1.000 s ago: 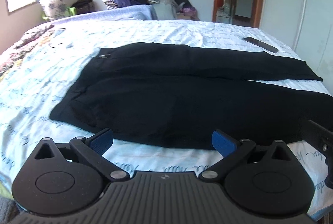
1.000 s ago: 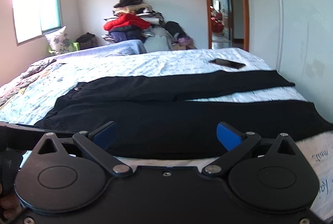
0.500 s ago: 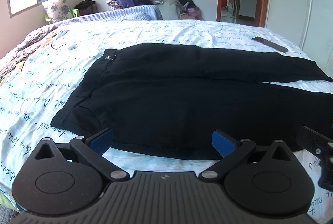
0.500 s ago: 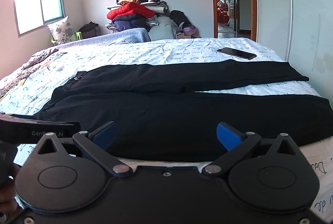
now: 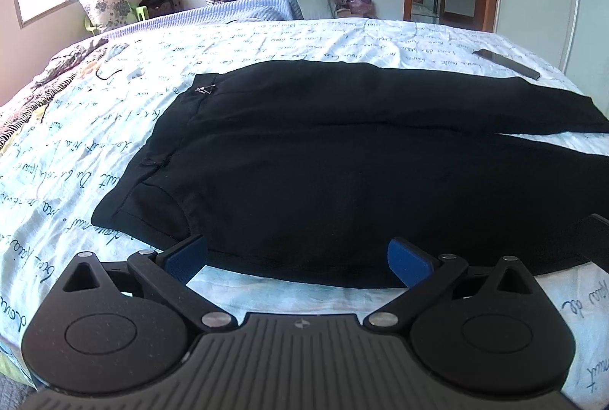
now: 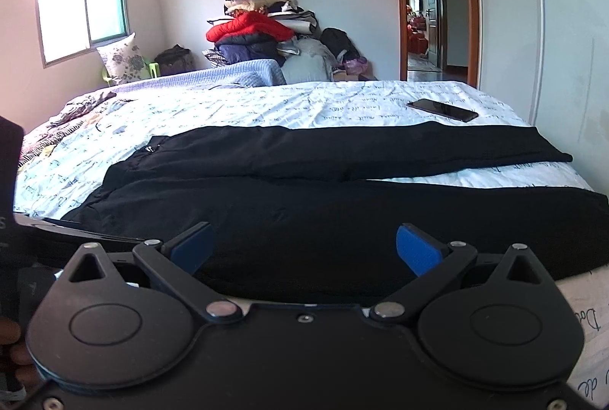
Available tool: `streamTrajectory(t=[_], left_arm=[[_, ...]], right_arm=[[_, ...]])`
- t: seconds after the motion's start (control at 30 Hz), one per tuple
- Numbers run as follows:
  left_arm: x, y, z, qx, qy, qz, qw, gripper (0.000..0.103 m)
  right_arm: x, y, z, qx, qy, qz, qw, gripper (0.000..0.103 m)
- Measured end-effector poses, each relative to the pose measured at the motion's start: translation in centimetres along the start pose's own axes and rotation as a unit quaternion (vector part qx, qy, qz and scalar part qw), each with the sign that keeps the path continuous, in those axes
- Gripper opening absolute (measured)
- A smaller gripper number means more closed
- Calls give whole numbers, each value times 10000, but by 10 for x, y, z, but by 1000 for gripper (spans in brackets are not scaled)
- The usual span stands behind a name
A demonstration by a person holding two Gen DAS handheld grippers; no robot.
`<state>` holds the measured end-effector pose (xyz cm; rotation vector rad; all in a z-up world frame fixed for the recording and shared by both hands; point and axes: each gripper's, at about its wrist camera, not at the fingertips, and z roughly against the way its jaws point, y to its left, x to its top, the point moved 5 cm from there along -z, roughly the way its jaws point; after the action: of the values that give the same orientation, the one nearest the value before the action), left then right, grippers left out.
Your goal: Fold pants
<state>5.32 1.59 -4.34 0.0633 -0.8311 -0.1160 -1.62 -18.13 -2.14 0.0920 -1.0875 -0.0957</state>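
Black pants [image 5: 323, 151] lie flat on the bed, waistband to the left, both legs running right; they also show in the right wrist view [image 6: 323, 197]. My left gripper [image 5: 297, 259] is open and empty, its blue pads just above the near edge of the pants by the waist end. My right gripper [image 6: 304, 246] is open and empty over the near leg's front edge. The left gripper's body shows at the left edge of the right wrist view [image 6: 11, 204].
The bed [image 5: 266, 40] has a white sheet with script print. A black phone [image 6: 441, 110] lies at its far right. A pile of clothes [image 6: 262, 29] stands behind the bed. A wardrobe [image 6: 563, 29] flanks the right side; a patterned cloth [image 5: 57, 67] lies far left.
Both grippers have moved forward and lower toward the near edge of the pants. The pants have not moved. Both stay open.
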Motion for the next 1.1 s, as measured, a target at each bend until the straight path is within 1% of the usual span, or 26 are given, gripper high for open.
streamTrajectory(t=[0.17,0.33,0.53,0.6,0.67,0.73,0.77,0.83,0.87,0.97,1.03,1.1], left_arm=[[0,0,-3,55,15,-14,10000,103],[0,1,-6,89,47,-25,9999,103],[2,2,-9,88,56,-16,9999,103],[5,5,-11,42,70,-12,10000,103],[9,14,-12,-51,59,74,9999,103],[15,25,-14,-102,59,146,9998,103],[20,33,-16,-136,81,170,9997,103],[32,52,-23,-203,92,261,9994,102],[40,66,-27,-206,82,336,9992,101],[61,99,-38,-28,9,330,9995,101],[75,115,-45,145,-63,191,9997,101],[89,128,-56,274,-117,20,9996,101]], right_arm=[[-3,0,-5,-55,124,5,9999,103],[-4,2,-5,-13,137,27,9999,103],[1,8,-9,42,68,291,9995,103],[7,12,-11,96,-50,486,9988,103],[19,15,-10,250,-404,767,9959,103],[32,22,-11,331,-764,1134,9901,103],[39,26,-18,367,-810,1427,9858,103],[49,34,-41,445,-527,1909,9792,103],[55,37,-52,534,-469,2075,9756,103],[77,45,-83,827,-518,2330,9676,103],[92,51,-111,1014,-309,2377,9655,103],[106,58,-146,1277,-13,2400,9623,103]])
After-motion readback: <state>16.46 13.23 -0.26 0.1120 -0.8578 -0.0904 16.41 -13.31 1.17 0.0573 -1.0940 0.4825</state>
